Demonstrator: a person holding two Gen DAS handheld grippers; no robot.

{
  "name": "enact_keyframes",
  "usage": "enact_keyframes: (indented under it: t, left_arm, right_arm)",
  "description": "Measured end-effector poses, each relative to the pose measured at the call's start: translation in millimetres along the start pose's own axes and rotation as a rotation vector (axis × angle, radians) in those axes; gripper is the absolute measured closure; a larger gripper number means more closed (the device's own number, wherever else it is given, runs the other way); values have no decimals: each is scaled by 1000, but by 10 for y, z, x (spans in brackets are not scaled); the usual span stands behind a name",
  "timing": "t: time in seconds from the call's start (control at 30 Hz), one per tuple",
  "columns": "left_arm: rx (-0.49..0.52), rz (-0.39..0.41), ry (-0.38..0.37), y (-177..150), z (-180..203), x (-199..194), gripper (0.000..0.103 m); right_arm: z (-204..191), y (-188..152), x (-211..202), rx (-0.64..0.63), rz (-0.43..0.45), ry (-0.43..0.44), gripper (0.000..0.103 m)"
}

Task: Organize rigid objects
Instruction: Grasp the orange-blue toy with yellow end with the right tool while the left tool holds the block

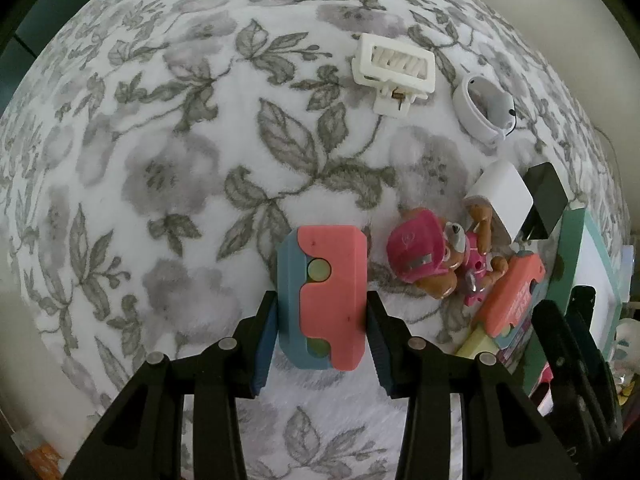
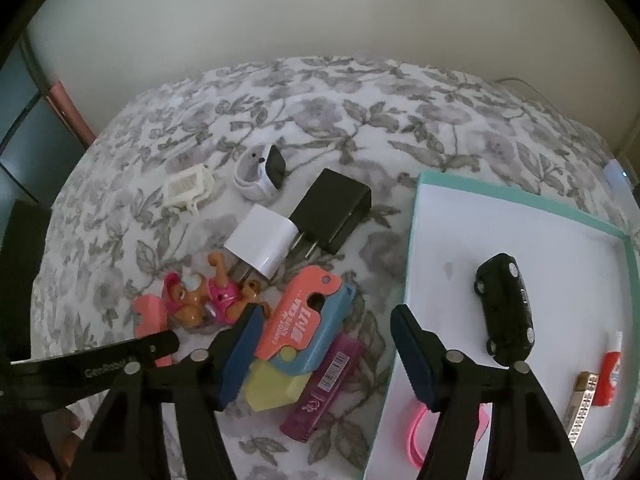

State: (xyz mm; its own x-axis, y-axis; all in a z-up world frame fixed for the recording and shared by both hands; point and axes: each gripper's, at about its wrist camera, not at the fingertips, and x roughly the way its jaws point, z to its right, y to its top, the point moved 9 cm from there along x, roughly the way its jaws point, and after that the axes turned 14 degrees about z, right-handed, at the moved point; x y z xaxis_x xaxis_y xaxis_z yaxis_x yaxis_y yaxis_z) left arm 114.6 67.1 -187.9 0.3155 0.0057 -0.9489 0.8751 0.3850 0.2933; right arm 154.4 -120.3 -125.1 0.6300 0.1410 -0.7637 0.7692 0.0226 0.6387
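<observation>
My left gripper [image 1: 322,340] is shut on a pink-and-blue plastic toy knife [image 1: 324,292], pads on both of its sides, above the floral blanket. My right gripper [image 2: 326,354] is open and empty, over a second pink-and-blue toy knife [image 2: 304,316], a yellow block [image 2: 274,388] and a purple case [image 2: 326,388]. A pink pup figure [image 1: 432,264] [image 2: 208,296] lies beside them. A teal-rimmed white tray [image 2: 414,240] on the right holds a black toy car [image 2: 506,308], a red-and-white tube [image 2: 610,376], a pink band and a studded bar.
On the blanket lie a white charger [image 2: 262,244], a black charger [image 2: 332,210], a white hair clip [image 1: 394,70] [image 2: 186,190] and a white smartwatch [image 1: 486,108] [image 2: 260,176]. A pale wall stands behind the bed. The tray's edge shows at the far right in the left wrist view [image 1: 572,264].
</observation>
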Motion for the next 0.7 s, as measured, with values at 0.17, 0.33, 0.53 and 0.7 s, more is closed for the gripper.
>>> enact_keyframes:
  t: [0.17, 0.33, 0.53, 0.7]
  left_arm:
    - [-1, 2, 6, 8, 114, 55, 59]
    - [-2, 2, 9, 2, 135, 71, 59]
    - [2, 3, 9, -14, 166, 101, 59]
    - [10, 3, 8, -7, 165, 111, 59]
  right_arm:
    - [-63, -97, 123, -24, -40, 3, 34]
    - [-96, -138, 188, -54, -62, -6, 34]
    - [-186, -155, 281, -73, -94, -8, 34]
    - [-210, -172, 367, -67, -109, -8, 36]
